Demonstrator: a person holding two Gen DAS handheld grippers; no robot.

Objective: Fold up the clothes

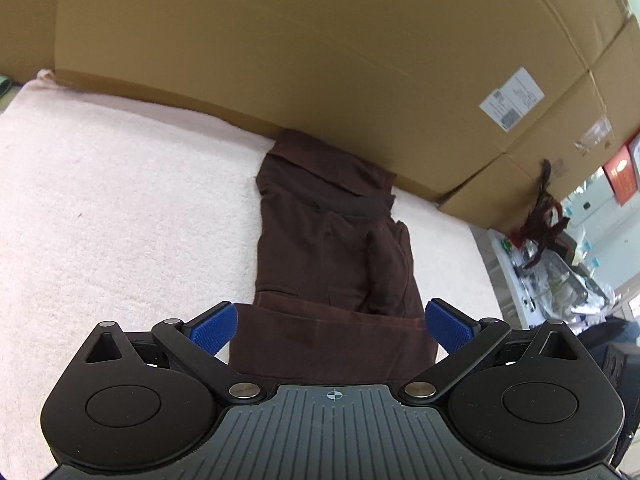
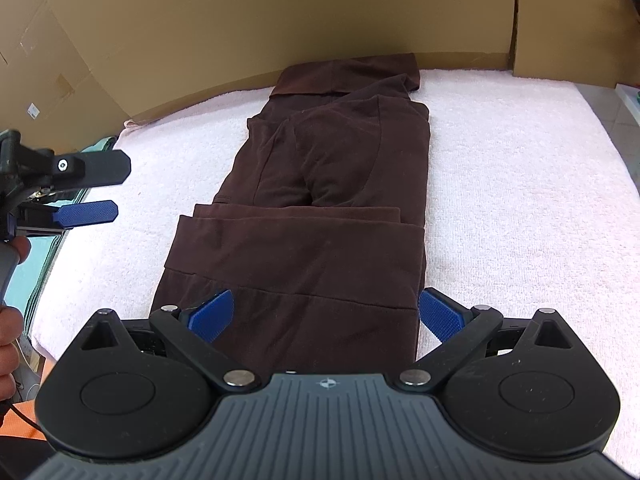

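Right tool [image 2: 325, 314] is hovering with its jaws spread wide, gripping nothing; the near folded end of the trousers [image 2: 320, 216] is lying directly between and beyond its blue pads [image 2: 212, 316]. Left tool [image 1: 331, 326] is likewise standing wide open and empty, with the same dark brown cloth showing between its pads. In the right view the left tool [image 2: 90, 190] is sitting off to the left, clear of the cloth, with a hand [image 2: 10, 320] below it.

Trousers are lying lengthwise away from both tools on a pale towel [image 2: 520, 168], the near section doubled over in layers, the waistband end farthest out and touching the box [image 2: 280, 20] behind.

Task is looking partway done; another fold probably remains.

Risks, as judgement: pinching only the top layer would be peeling the fold open; uneven lift between the tools would be skewing the edges; dragging could be bunching the towel; the far end could be catching against the box.
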